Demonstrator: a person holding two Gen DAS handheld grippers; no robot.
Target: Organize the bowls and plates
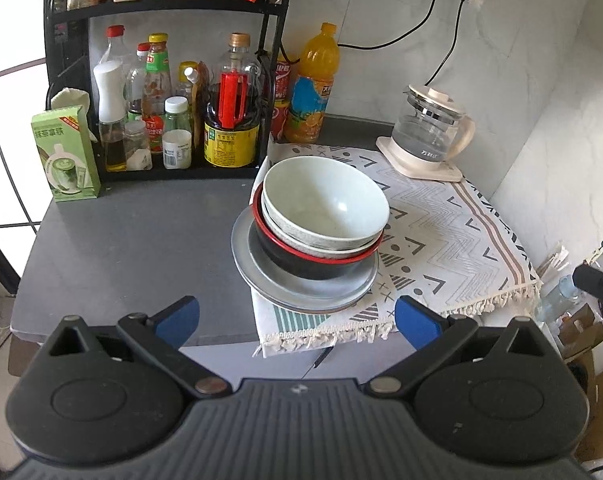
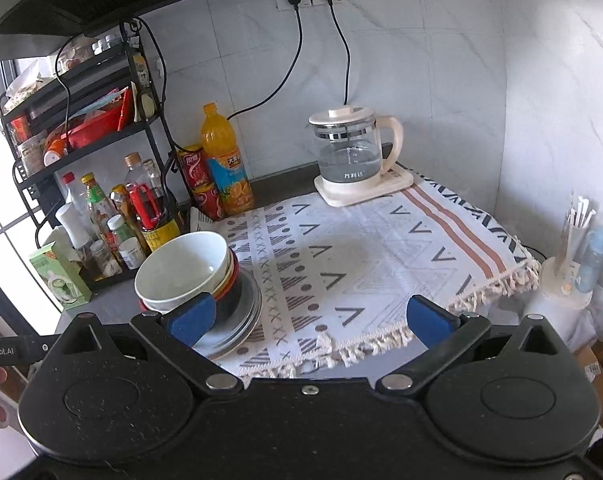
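Stack (image 1: 307,232) of dishes sits at the left edge of the patterned cloth (image 1: 441,232), partly overhanging onto the grey counter (image 1: 121,240). Count, top down: one pale white bowl (image 1: 325,200), tilted; one speckled white bowl (image 1: 301,236) under it; one black bowl with red rim (image 1: 297,256); grey plates (image 1: 301,292) at the bottom, at least two, exact number unclear. Top bowl is empty and glossy inside.

Left gripper (image 1: 297,322) is released, jaws wide, holding nothing, just short of the stack. Right gripper (image 2: 311,320) is also spread and empty, over the cloth's near fringe; its left pad overlaps the stack in view, contact unclear.

One glass kettle (image 2: 349,156) stands on the cloth's far corner. One orange bottle (image 1: 313,84) stands beside the black rack (image 1: 173,92).
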